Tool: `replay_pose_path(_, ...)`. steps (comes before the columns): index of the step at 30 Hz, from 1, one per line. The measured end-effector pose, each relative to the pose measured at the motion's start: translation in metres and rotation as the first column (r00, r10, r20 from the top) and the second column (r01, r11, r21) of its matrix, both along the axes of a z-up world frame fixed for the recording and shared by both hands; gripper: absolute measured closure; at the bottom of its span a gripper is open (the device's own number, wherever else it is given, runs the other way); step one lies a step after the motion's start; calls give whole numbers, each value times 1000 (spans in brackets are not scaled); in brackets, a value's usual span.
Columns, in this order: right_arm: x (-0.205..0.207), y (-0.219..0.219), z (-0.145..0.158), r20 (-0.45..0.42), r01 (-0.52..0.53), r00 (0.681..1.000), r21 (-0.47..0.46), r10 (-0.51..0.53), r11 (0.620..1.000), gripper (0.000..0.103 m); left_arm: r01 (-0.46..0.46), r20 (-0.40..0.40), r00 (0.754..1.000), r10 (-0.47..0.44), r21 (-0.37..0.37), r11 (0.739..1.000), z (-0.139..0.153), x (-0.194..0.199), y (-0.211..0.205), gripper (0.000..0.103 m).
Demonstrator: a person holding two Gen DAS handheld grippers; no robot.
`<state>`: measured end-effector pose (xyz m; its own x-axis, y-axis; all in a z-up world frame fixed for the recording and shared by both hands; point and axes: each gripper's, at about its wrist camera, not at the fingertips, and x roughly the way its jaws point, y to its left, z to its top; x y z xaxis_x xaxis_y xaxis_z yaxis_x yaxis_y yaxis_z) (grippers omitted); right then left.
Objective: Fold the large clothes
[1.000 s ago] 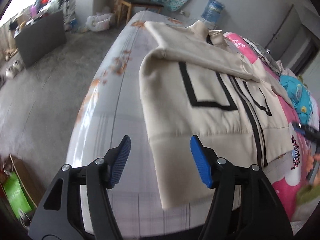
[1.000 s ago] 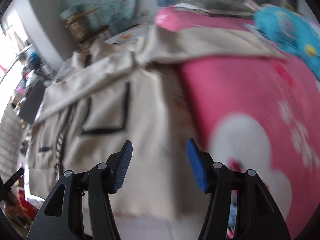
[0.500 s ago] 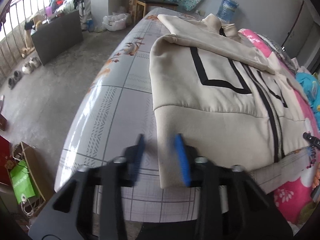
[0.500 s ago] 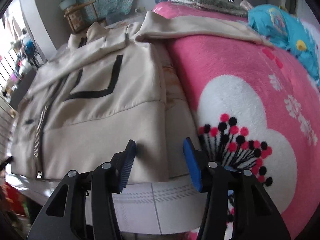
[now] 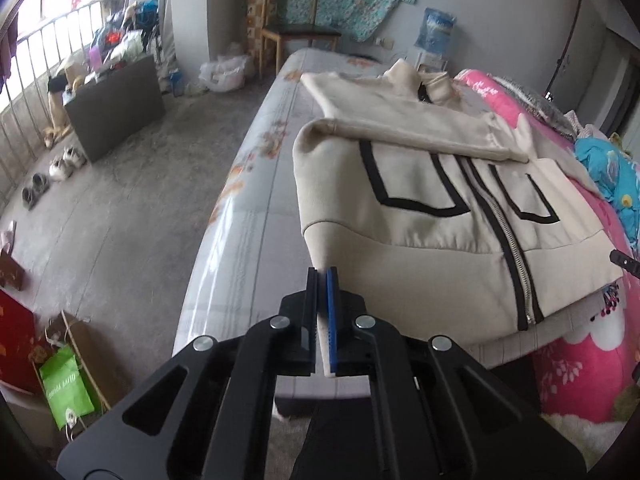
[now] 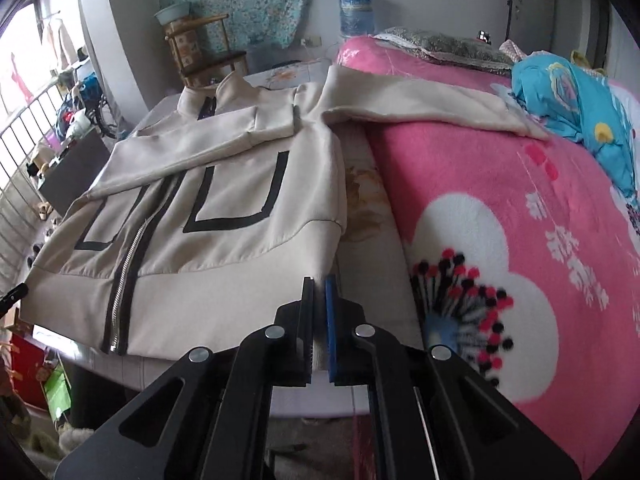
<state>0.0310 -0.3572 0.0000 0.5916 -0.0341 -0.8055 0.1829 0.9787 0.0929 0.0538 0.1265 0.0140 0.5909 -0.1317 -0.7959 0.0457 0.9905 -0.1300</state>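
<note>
A beige zip jacket [image 5: 432, 208] with black stripes lies front up on the bed, one sleeve folded across its chest. My left gripper [image 5: 322, 276] is shut on the hem's left corner; cloth shows between the pads. In the right wrist view the same jacket [image 6: 208, 216] spreads to the left, its other sleeve lying out over the pink blanket [image 6: 520, 216]. My right gripper [image 6: 319, 282] is shut on the hem's right corner, with ribbed cloth pinched between its pads. The hem is lifted slightly off the bed at both corners.
The grey patterned bedsheet [image 5: 248, 216] borders a concrete floor with a dark box [image 5: 116, 100], shoes and a green bag [image 5: 66, 384]. A blue garment [image 6: 576, 96] and a pillow lie at the far right. A wooden chair [image 5: 300, 36] and water bottle [image 6: 356, 12] stand behind.
Both grippers went from wide open to shut, each closing on a bottom corner of the jacket. Both hands then pulled back and rose a little, lifting the hem.
</note>
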Motion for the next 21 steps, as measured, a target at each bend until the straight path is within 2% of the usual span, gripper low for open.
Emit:
replay_pose_path(2,-1,-4,-14,-44,6,999,17,-6,1000,97,2,-43,999,-2,-4,1000,-8,2,3,98)
replay_pose_path(4,2,-13,-29,-97,22,995,36,-18,999,97,-15,-91,996,17,26,1000,-20,6,7,97)
replay_pose_path(6,3,-18,-31,-116,26,993,43,-20,999,93,-35,-117,992,38,24,999,-20,11,18,91)
replay_pose_path(7,2,-19,-26,-99,20,995,36,-16,999,88,-45,-104,994,46,8,999,-15,11,23,82)
replay_pose_path(8,2,-20,-18,-77,14,997,24,-12,1000,79,-54,-87,995,54,4,999,-9,12,28,72)
replay_pose_path(9,2,-21,-13,-58,13,998,14,-12,1000,74,-65,-57,996,65,9,998,0,14,33,67)
replay_pose_path(10,4,-22,-6,-38,14,999,4,-14,1000,63,-71,-19,997,72,25,997,12,18,36,63)
replay_pose_path(12,12,-21,11,6,5,1000,-5,-5,1000,59,-62,31,998,61,49,997,31,30,34,58)
replay_pose_path(13,16,-20,17,25,-4,1000,0,4,1000,57,-54,47,998,51,52,997,39,36,31,52)
replay_pose_path(16,40,-12,35,78,-44,996,10,43,999,44,1,107,994,-9,76,997,67,70,8,42)
replay_pose_path(17,53,-7,38,94,-69,993,21,66,997,37,15,116,993,-25,86,996,72,81,-2,35)
replay_pose_path(19,72,0,39,93,-89,992,37,85,995,29,71,123,989,-84,108,992,80,112,-29,26)
replay_pose_path(21,98,10,32,69,-118,991,56,114,991,23,105,112,987,-117,111,988,79,136,-52,23)
